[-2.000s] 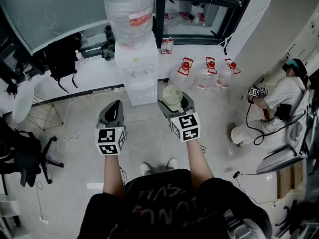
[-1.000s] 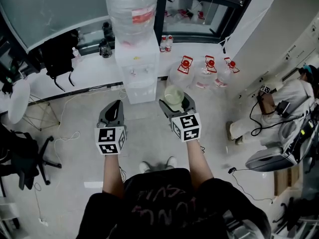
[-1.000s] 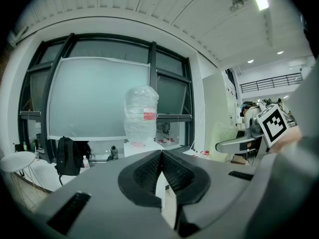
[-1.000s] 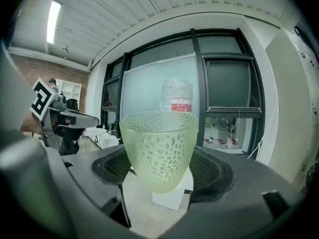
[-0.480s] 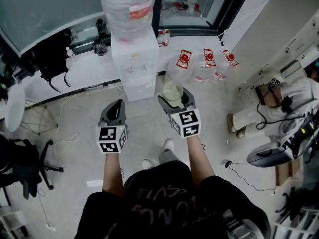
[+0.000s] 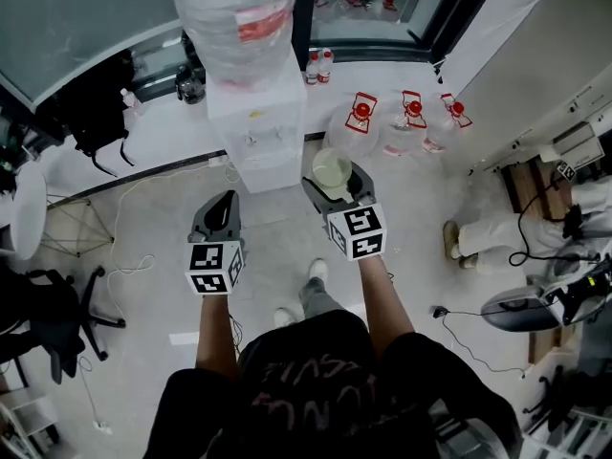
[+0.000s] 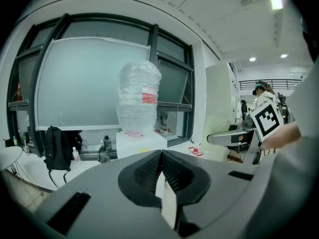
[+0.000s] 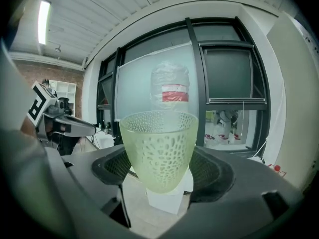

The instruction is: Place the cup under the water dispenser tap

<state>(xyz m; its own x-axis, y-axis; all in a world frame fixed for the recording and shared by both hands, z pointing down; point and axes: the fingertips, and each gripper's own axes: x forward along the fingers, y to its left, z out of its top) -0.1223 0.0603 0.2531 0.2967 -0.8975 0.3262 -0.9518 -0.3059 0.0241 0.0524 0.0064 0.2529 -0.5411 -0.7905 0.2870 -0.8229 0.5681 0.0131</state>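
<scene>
Cup in right claw, just short of the dispenser

White water dispenser [image 6: 256, 132] with its inverted bottle [image 6: 234, 8] stands on the floor by the window, three spare jugs [image 6: 356, 134] just to its right. Left claw [image 6: 222, 206] is pinched together, empty. Right claw [image 6: 337, 187] is spread wide, clamping the pale green latticed cup [image 8: 159, 148] upright (rim up) near the dispenser's front, not under its taps.

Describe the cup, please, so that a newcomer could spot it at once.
Start at the white water dispenser topped by a big clear bottle. Just in front of it, to its right, the right gripper holds the cup upright. It is pale green and translucent with a dimpled wall, unlike the red-capped jugs nearby.
</scene>
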